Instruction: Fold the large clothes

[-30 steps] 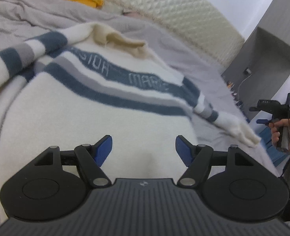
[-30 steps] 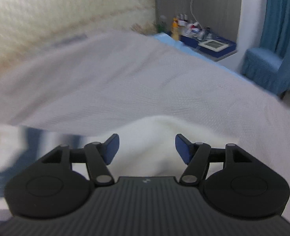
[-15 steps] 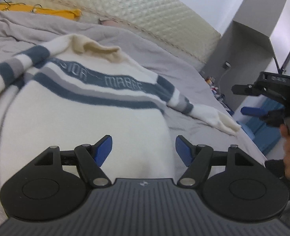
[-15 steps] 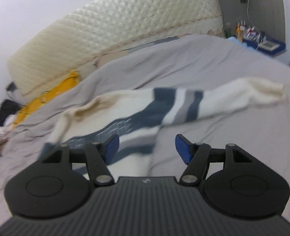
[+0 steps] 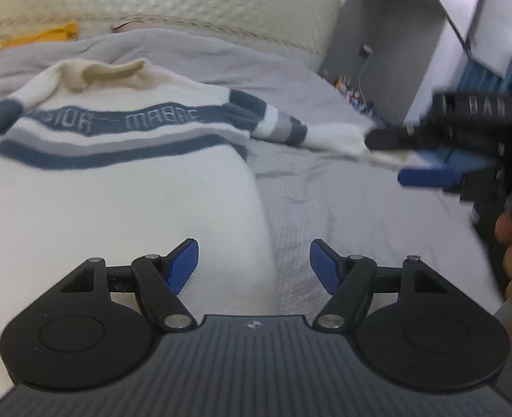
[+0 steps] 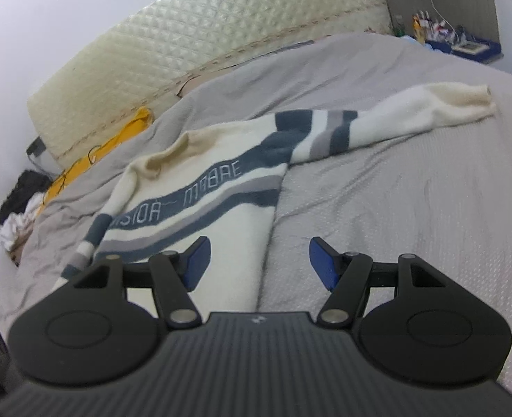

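A cream sweater with blue-grey stripes lies flat on the grey bed, filling the frame's centre-left. The left gripper and the right gripper are both released, holding nothing.

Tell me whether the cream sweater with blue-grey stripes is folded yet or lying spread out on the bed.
Spread out, not folded: the cream striped knitted sweater lies flat on the grey bedspread, its sleeve stretched sideways.

Both wrist views look low and close past their own tongs toward the headboard, sharing the striped sweater ahead.
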A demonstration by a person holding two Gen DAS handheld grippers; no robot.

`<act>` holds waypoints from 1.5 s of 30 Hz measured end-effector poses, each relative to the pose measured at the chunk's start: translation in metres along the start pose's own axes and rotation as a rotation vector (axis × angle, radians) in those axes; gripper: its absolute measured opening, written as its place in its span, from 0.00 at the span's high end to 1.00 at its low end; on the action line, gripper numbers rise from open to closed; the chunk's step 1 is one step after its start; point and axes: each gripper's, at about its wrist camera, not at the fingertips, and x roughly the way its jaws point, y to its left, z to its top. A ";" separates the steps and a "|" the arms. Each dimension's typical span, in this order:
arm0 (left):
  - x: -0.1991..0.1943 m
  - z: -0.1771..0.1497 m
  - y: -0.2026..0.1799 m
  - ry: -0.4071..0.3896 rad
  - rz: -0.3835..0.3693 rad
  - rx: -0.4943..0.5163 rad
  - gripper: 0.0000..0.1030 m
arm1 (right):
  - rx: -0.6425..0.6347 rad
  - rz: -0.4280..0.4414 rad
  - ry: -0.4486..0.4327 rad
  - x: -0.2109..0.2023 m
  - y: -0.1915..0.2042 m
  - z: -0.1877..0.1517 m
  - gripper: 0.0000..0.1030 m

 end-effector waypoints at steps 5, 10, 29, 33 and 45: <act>0.032 -0.004 -0.019 0.027 0.115 0.133 0.26 | 0.047 0.016 0.027 0.009 -0.017 -0.003 0.37; 0.057 -0.018 -0.035 0.049 0.277 0.309 0.29 | 0.095 0.026 0.046 0.020 -0.029 -0.001 0.37; -0.023 0.036 0.074 -0.043 0.144 -0.306 0.87 | 0.140 0.215 0.109 0.030 -0.025 -0.009 0.34; -0.029 0.043 0.112 -0.061 0.068 -0.490 0.87 | 0.178 0.373 0.225 0.045 -0.013 -0.024 0.34; -0.026 0.029 0.185 -0.105 0.093 -0.786 0.87 | 0.479 0.584 0.480 0.136 0.011 -0.079 0.35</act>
